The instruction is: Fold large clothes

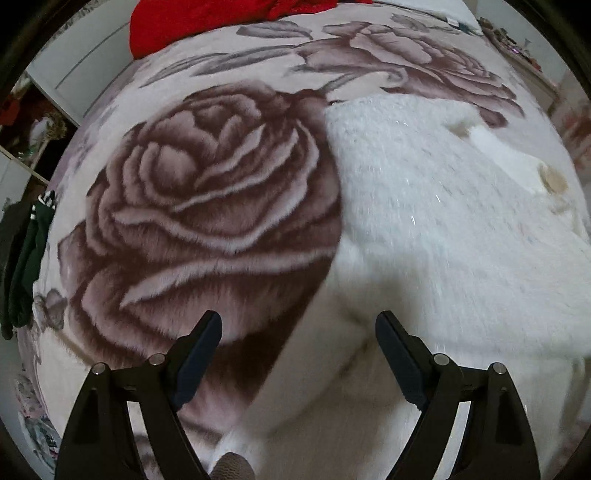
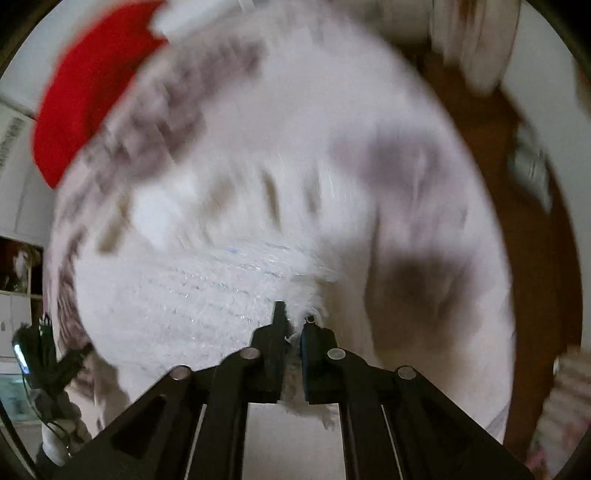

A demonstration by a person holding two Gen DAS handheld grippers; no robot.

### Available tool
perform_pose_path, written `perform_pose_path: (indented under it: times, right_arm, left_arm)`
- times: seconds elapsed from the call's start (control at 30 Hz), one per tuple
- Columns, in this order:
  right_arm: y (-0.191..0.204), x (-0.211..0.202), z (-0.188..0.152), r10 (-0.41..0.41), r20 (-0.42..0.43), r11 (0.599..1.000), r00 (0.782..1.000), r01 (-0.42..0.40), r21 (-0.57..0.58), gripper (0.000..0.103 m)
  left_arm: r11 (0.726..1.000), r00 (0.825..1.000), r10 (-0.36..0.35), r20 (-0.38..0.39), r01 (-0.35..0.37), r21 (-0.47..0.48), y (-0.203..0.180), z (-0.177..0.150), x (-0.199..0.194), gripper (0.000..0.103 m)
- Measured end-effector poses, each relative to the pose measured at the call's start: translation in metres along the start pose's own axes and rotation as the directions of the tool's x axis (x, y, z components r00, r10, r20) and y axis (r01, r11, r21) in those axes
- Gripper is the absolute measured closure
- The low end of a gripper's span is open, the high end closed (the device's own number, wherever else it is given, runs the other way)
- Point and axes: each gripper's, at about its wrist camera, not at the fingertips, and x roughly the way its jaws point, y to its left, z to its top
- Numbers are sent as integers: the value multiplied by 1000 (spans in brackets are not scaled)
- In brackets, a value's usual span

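Nearest the lens, the right gripper point(image 2: 293, 321) has its jaws clamped on a fluffy edge of the white fuzzy garment point(image 1: 443, 229), which spreads ahead across the bed's plush rose-print blanket point(image 1: 207, 192). The left gripper point(image 1: 298, 325), jaws wide apart, hovers over the garment's left border. A red cloth point(image 1: 207, 22) lies far off.

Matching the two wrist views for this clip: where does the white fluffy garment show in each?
Left wrist: white fluffy garment fills the right half, lying on the rose-print blanket; left gripper open above its near edge.
Right wrist: garment at centre-left, blurred; right gripper pinches its edge.
Shared landmark: red cloth, upper left in both.
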Motion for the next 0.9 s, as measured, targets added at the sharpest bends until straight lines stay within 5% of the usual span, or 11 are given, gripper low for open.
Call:
perform_pose_path:
  times: [0.1, 0.2, 0.3, 0.37, 0.43, 0.57, 0.63, 0.77, 0.9]
  right_arm:
    - [-22, -24, -29, 46, 54, 997, 997, -49, 64, 44]
    - [-53, -38, -74, 51, 52, 986, 997, -58, 154, 43]
    - [-86, -8, -125, 5, -92, 975, 996, 16, 222, 43]
    - [-107, 26, -148, -88, -258, 959, 962, 152, 240, 43]
    - [-109, 39, -153, -111, -331, 943, 937, 205, 263, 43]
    - [-68, -26, -113, -90, -107, 936, 990, 121, 330, 43]
    - [-30, -52, -82, -19, -7, 957, 1000, 20, 289, 42]
    - [50, -38, -5, 111, 5, 981, 994, -110, 160, 43]
    - [102, 27, 70, 101, -36, 986, 994, -95, 135, 43]
  left_arm:
    - [1000, 1000, -28, -12, 28, 2, 19, -25, -19, 18]
    - [1000, 997, -18, -70, 18, 10, 38, -60, -18, 18]
    - [1000, 982, 3, -189, -5, -7, 51, -84, 3, 20]
    - [1000, 983, -18, -185, 13, -29, 51, -78, -1, 20]
    - [1000, 993, -18, -121, 19, 8, 35, -53, -19, 19]
    - [996, 999, -34, 8, 33, 77, -13, 16, -44, 19]
    - [989, 997, 30, 70, -40, 140, -49, 57, -39, 18]
    - [944, 963, 188, 192, -231, 236, -102, 118, 0, 18]
    - [913, 947, 253, 199, -302, 276, -124, 157, 44, 18]
